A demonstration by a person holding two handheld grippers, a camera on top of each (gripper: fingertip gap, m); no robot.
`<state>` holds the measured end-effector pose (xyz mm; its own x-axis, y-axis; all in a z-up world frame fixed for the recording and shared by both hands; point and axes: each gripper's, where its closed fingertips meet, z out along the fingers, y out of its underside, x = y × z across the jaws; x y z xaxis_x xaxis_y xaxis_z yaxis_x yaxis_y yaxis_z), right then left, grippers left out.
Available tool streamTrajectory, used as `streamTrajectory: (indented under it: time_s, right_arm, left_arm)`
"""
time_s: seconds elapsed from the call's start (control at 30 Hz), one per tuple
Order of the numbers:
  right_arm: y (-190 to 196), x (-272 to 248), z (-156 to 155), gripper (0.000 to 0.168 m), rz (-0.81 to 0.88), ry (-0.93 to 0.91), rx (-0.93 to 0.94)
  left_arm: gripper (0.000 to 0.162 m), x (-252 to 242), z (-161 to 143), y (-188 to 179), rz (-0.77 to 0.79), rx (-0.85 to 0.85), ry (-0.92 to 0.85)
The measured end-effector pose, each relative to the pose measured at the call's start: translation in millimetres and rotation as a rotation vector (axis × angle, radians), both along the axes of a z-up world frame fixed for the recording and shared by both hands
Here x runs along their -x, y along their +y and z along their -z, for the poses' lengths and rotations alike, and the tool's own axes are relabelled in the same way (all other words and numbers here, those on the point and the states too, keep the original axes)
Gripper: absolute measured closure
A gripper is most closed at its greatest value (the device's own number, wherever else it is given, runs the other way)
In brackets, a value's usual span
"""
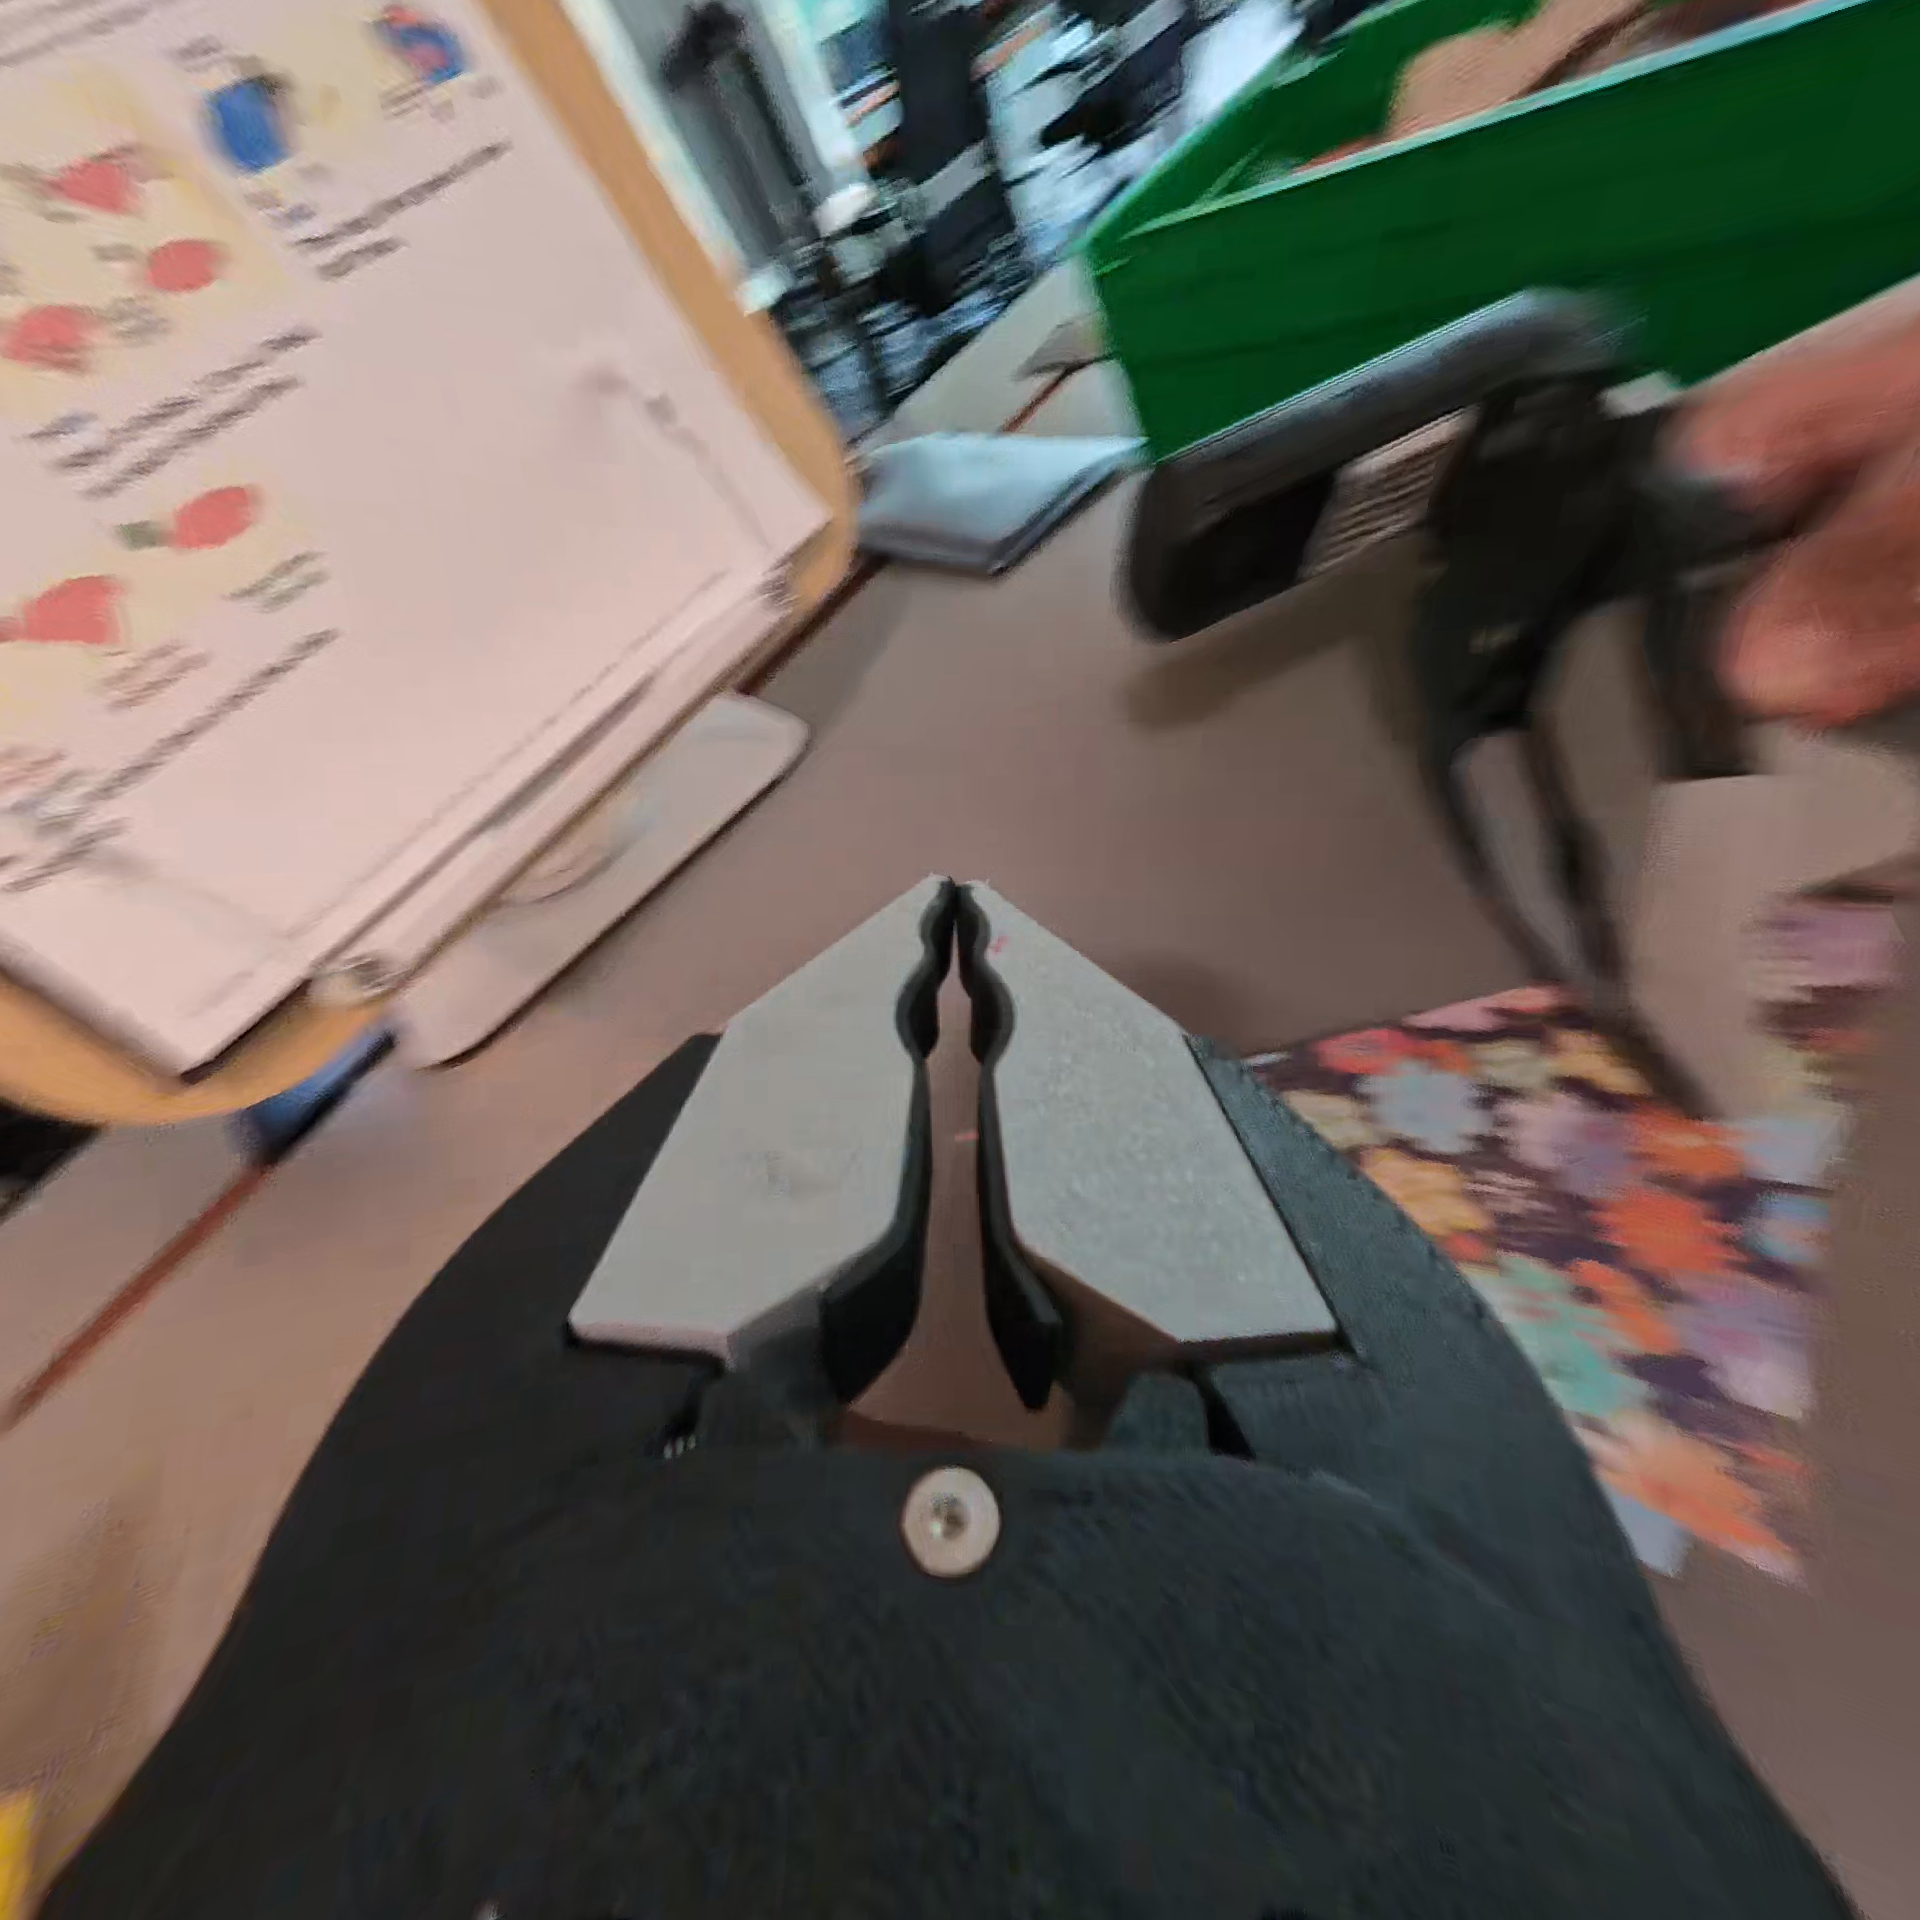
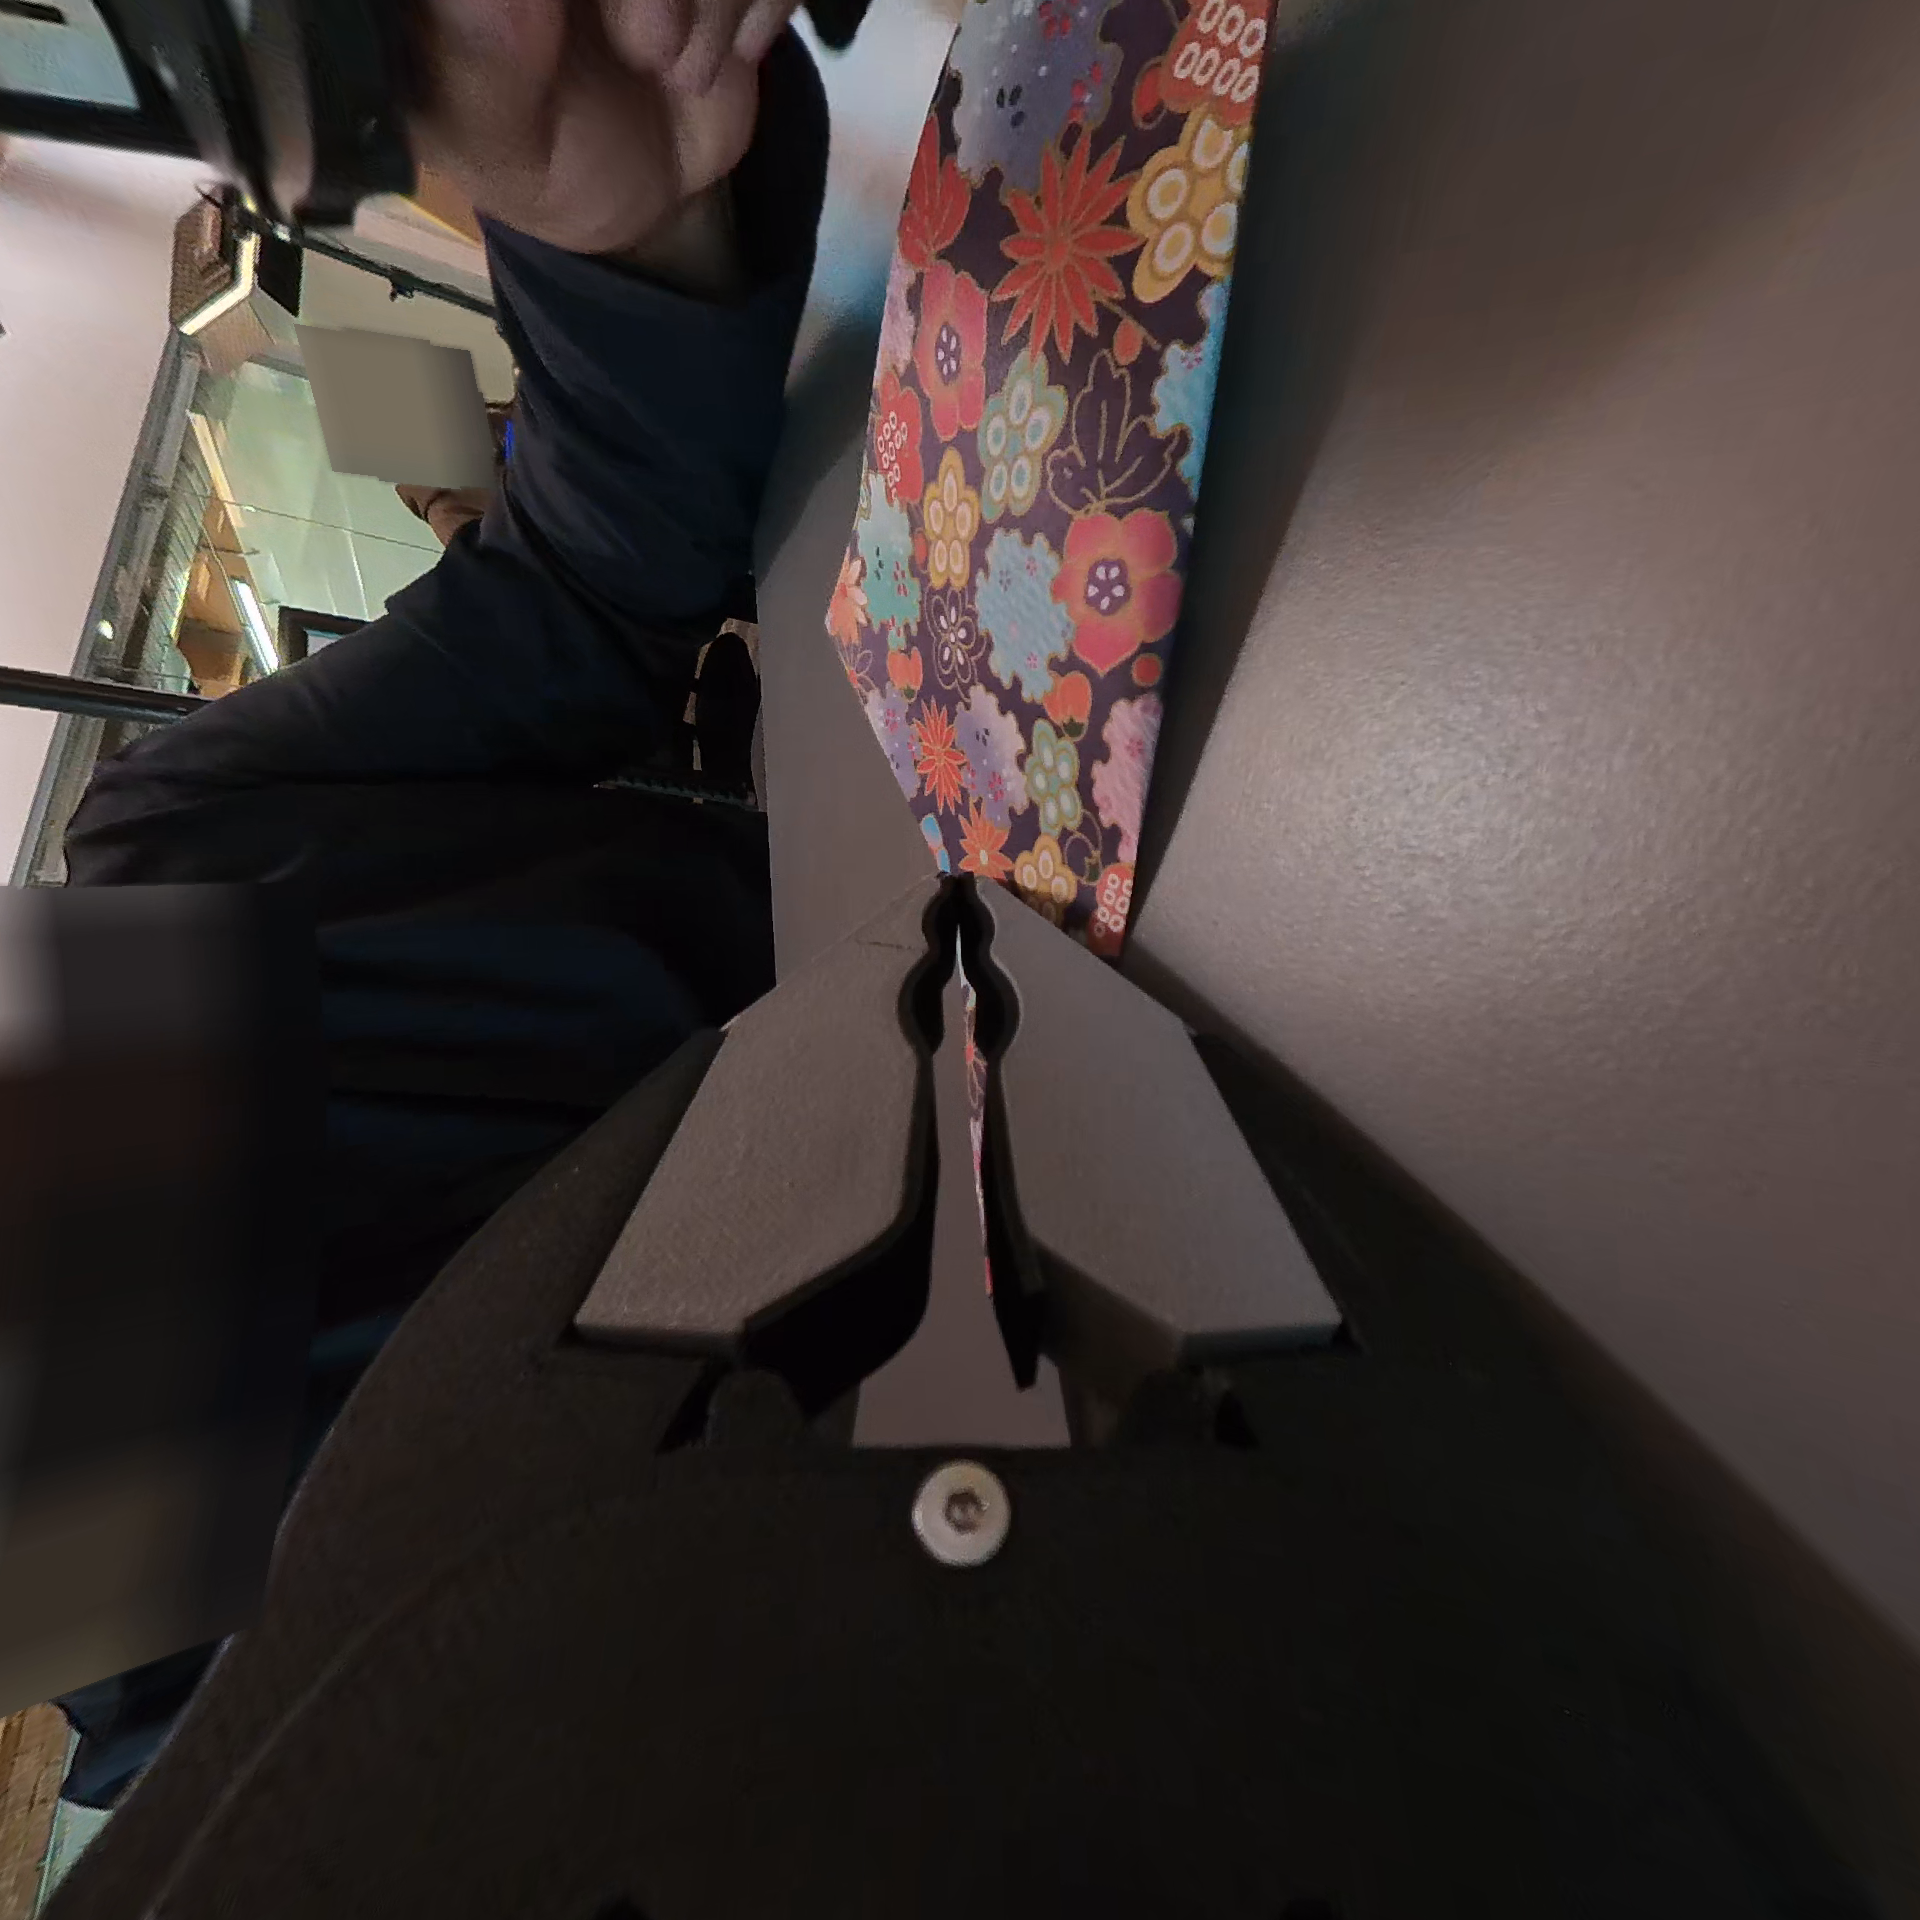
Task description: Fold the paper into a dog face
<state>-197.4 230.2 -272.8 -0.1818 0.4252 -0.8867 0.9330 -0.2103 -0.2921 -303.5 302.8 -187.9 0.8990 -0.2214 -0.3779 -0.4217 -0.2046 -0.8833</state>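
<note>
**Right gripper pinches the floral paper while the left stays clenched and empty**

The brown table fills most of both views. On it, at the left of the left wrist view, a wooden board carries a stack of pale printed sheets, blurred by motion. A green box stands farther back on the right.

The floral paper, dark with red, blue and yellow blossoms, lies near the table's edge; one end of it lifts off the surface and runs into the right gripper. Its fingers are pressed together on the paper's edge, a strip of pattern showing between them.

The left gripper hovers over bare table beside the paper, tips clenched together with nothing between them.

A person's hand holds the right gripper's handle.
</note>
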Motion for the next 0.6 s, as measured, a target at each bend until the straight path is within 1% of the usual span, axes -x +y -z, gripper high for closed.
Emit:
streamTrajectory:
  time_s: [0.03,0.07,0.2,0.27,0.33,0.37,0.47,0.6]
  right_arm:
    - [0.0,0.0,0.0,0.168,0.0,-0.001,0.001]
    - [0.0,0.0,0.0,0.168,0.0,-0.001,0.002]
    - [0.0,0.1,-0.1,0.168,0.0,-0.002,0.004]
    - [0.0,0.1,-0.2,0.168,0.001,-0.002,0.005]
    - [0.1,0.1,-0.3,0.168,0.001,-0.003,0.007]
    - [0.0,0.1,-0.2,0.168,0.001,-0.003,0.008]
    - [0.1,0.0,-0.3,0.168,0.0,-0.003,0.009]
    - [0.0,-0.1,-0.3,0.168,-0.002,-0.004,0.01]
  left_arm:
    - [0.162,-16.1,1.5,-4.3,0.072,0.008,-0.023]
    - [0.162,-24.8,7.1,-6.9,0.103,0.02,0.005]
    - [0.162,-24.8,50.2,-5.2,0.107,0.089,0.345]
    - [0.162,-28.4,71.5,-7.4,0.171,0.154,0.445]
    - [0.162,-32.0,83.8,-11.3,0.235,0.195,0.506]
    - [0.162,-32.1,88.2,-12.9,0.261,0.204,0.534]
    - [0.162,-28.7,89.0,-13.6,0.297,0.161,0.587]
    - [0.162,-8.3,88.1,-5.0,0.227,0.13,0.651]
